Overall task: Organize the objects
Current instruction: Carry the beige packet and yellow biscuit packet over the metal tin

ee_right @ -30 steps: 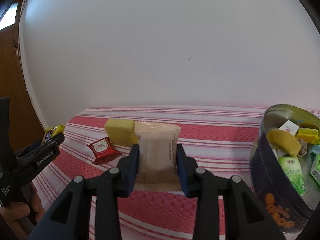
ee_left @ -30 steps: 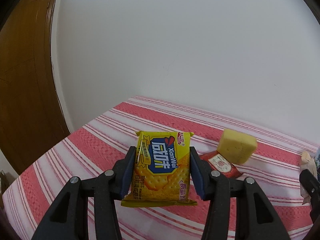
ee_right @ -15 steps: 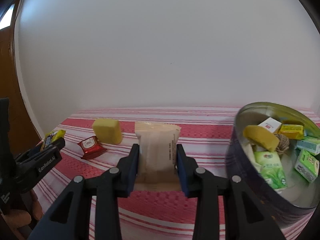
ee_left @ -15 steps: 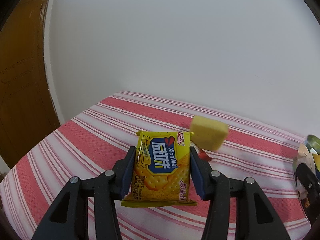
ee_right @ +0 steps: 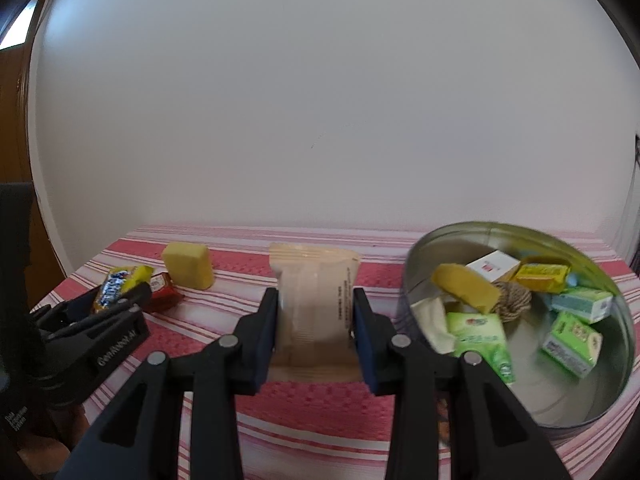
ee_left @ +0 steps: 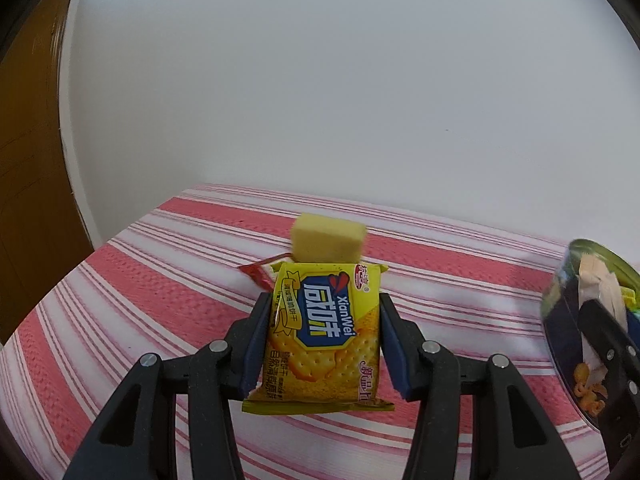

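My left gripper (ee_left: pixel 323 334) is shut on a yellow cracker packet (ee_left: pixel 325 332) with a blue label, held upright above the striped cloth. My right gripper (ee_right: pixel 315 330) is shut on a beige wrapped snack (ee_right: pixel 314 300), just left of a round metal tin (ee_right: pixel 576 408). The tin holds several small packets and a ball of twine (ee_right: pixel 514 300). In the left wrist view the tin (ee_left: pixel 560 320) sits at the right edge with the right gripper and its beige packet in front of it. In the right wrist view the left gripper (ee_right: pixel 116 294) and its packet show at the left.
A yellow sponge block (ee_right: pixel 189 266) and a small red packet (ee_right: pixel 163 292) lie on the red-and-white striped tablecloth (ee_right: pixel 312 404) at the back left. A white wall stands right behind the table. A brown wooden door (ee_left: pixel 28 200) is at the far left.
Both grippers have swung right with their packets still held. The tin has come much further into the right wrist view and entered the left wrist view. The sponge and red packet slid left.
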Motion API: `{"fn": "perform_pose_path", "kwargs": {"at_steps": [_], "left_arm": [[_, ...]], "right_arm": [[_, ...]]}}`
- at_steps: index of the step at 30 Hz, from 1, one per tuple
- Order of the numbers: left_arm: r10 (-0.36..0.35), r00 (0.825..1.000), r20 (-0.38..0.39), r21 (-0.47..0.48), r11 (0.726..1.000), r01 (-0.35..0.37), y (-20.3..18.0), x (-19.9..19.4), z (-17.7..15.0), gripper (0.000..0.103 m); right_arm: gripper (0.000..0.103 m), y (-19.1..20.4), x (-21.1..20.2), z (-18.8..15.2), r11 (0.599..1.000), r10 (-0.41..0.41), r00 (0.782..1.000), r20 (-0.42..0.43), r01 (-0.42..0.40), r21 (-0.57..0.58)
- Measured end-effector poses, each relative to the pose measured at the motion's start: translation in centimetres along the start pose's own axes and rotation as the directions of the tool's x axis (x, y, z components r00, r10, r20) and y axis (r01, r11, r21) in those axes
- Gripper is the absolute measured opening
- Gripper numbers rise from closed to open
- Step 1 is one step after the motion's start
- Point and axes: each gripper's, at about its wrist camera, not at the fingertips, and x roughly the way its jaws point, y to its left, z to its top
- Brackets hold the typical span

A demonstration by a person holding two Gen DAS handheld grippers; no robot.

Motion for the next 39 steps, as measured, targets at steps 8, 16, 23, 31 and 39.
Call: {"fn": "perform_pose_path", "kwargs": {"at_steps": [8, 16, 23, 31, 39], "left_arm": [[-0.037, 0.999, 0.002, 0.011, 0.999, 0.037, -2.9, -1.1, -0.5, 0.053], [-0.084, 0.996, 0.017, 0.038, 0.996, 0.084, -6.1, -2.5, -0.5, 0.053], [-0.127, 0.991, 0.034, 0.065, 0.990, 0.124, -9.5, -4.0, -0.6, 0.053], [-0.163, 0.985, 0.049, 0.089, 0.983, 0.158, -12.6, -5.5, -0.5, 0.053], [-0.217, 0.975, 0.054, 0.128, 0.970, 0.209, -16.6, -6.7, -0.6, 0.053]], "right_arm": [[0.036, -1.8, -1.7, -0.3, 0.999, -0.039, 0.998, 0.048, 0.040, -0.024], [0.036, -4.8, -3.1, -0.3, 0.996, -0.084, 0.993, 0.083, 0.086, -0.016], [0.036, -6.8, -4.4, -0.3, 0.992, -0.125, 0.985, 0.120, 0.128, -0.018], [0.036, -9.7, -5.5, -0.2, 0.984, -0.174, 0.973, 0.149, 0.176, -0.001], [0.036, -12.1, -6.1, -0.2, 0.974, -0.224, 0.959, 0.172, 0.226, 0.011]]}}
